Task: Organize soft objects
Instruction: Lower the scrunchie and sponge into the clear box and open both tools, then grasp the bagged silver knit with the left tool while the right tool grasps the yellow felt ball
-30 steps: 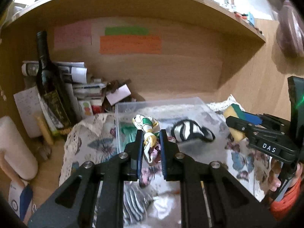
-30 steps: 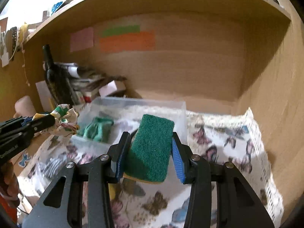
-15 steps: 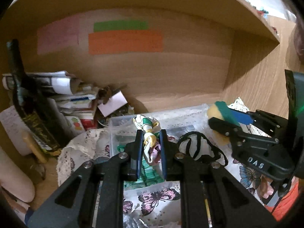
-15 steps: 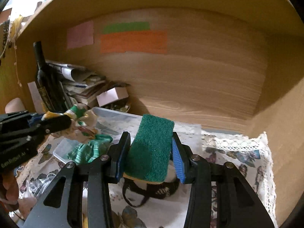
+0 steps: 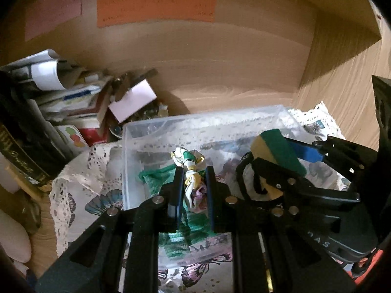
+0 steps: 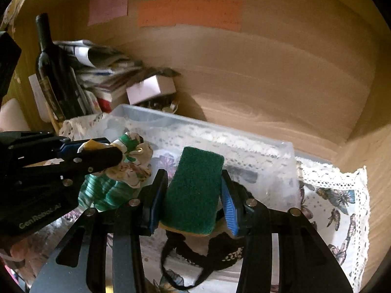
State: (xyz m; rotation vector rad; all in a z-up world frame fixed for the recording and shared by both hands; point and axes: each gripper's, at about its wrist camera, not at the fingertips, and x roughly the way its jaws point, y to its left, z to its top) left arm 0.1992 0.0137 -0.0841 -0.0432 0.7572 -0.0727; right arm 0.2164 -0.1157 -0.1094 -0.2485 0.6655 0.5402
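Left wrist view: the left tool (image 5: 193, 183) is closed on a bunched patterned cloth (image 5: 191, 168), held over the clear plastic box (image 5: 156, 131). A green cloth (image 5: 156, 178) lies in the box at 9 o'clock of it. The right tool (image 5: 273, 156) sits at 3 o'clock.

Right wrist view: the right tool (image 6: 194, 183) is clamped on a green sponge (image 6: 195, 188) above the box (image 6: 244, 144), with a black-and-white cloth (image 6: 210, 251) at 6 o'clock below. A dark bottle (image 6: 52, 73) stands at 10 o'clock.

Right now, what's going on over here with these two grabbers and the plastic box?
A person is sorting soft things into the clear plastic bin. The left tongs grip a crumpled patterned cloth over the bin, above a green cloth already inside. The right tongs hold a green sponge over a black-and-white fabric piece in the bin.
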